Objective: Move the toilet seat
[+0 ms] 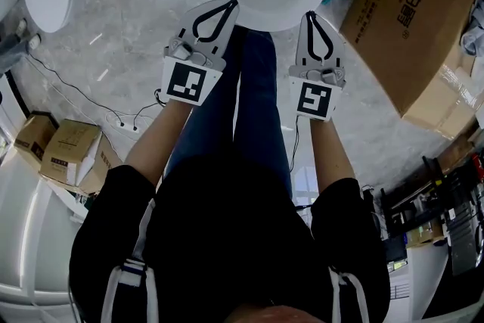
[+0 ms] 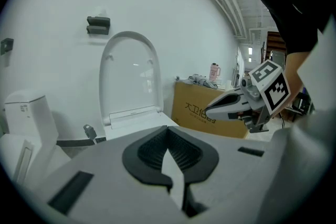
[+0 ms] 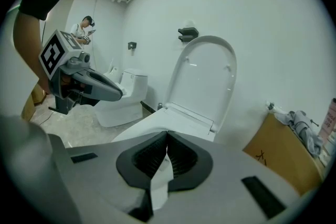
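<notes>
Room: grey stone floor (image 1: pixel 113 41).
Toilet seat (image 3: pixel 203 78): stands up by the wall, ahead of me.
My left gripper (image 1: pixel 225 5): squeezed together, empty.
My right gripper (image 1: pixel 311 15): same.
How: I think tip its top slowly.

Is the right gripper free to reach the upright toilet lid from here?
Probably yes: nothing stands between the right gripper and the upright toilet lid; its jaws are shut and empty.

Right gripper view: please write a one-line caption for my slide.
Shut right gripper before a white toilet with raised lid; left gripper at left.
</notes>
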`<control>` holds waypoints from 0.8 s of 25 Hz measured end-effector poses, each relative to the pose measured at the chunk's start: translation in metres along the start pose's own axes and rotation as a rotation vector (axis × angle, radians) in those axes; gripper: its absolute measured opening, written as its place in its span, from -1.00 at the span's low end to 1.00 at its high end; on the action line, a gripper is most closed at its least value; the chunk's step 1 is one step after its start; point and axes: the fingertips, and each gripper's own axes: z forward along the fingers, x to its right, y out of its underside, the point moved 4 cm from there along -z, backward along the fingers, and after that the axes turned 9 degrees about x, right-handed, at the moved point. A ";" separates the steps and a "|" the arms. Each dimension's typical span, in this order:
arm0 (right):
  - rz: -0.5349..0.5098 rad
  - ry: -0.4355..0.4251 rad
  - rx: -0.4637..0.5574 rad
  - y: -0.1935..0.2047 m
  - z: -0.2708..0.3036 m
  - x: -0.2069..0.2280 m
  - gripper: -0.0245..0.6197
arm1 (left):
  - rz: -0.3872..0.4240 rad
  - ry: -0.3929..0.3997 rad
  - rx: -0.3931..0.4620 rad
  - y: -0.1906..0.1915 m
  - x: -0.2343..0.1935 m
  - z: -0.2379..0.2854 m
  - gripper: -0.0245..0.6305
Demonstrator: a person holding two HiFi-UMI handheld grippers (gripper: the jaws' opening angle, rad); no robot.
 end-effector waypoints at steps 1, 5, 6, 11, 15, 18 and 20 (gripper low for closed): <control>0.000 -0.004 -0.005 0.004 0.001 -0.001 -0.85 | 0.000 0.001 -0.005 0.004 0.000 0.001 -0.90; 0.002 -0.015 -0.028 0.020 0.007 -0.007 -0.85 | 0.013 0.008 -0.027 0.022 -0.003 0.003 -0.90; 0.003 -0.017 -0.034 0.023 0.008 -0.009 -0.85 | 0.017 0.010 -0.033 0.025 -0.003 0.003 -0.90; -0.002 -0.030 -0.056 0.040 0.014 -0.015 -0.85 | 0.033 0.027 -0.060 0.047 -0.002 0.006 -0.90; -0.007 -0.043 -0.079 0.054 0.017 -0.021 -0.85 | 0.083 0.069 -0.087 0.057 -0.003 0.011 -0.90; -0.011 -0.055 -0.101 0.063 0.017 -0.025 -0.85 | 0.080 0.078 -0.113 0.071 -0.002 0.011 -0.90; -0.019 -0.068 -0.107 0.072 0.019 -0.029 -0.85 | 0.070 0.084 -0.129 0.080 -0.002 0.011 -0.90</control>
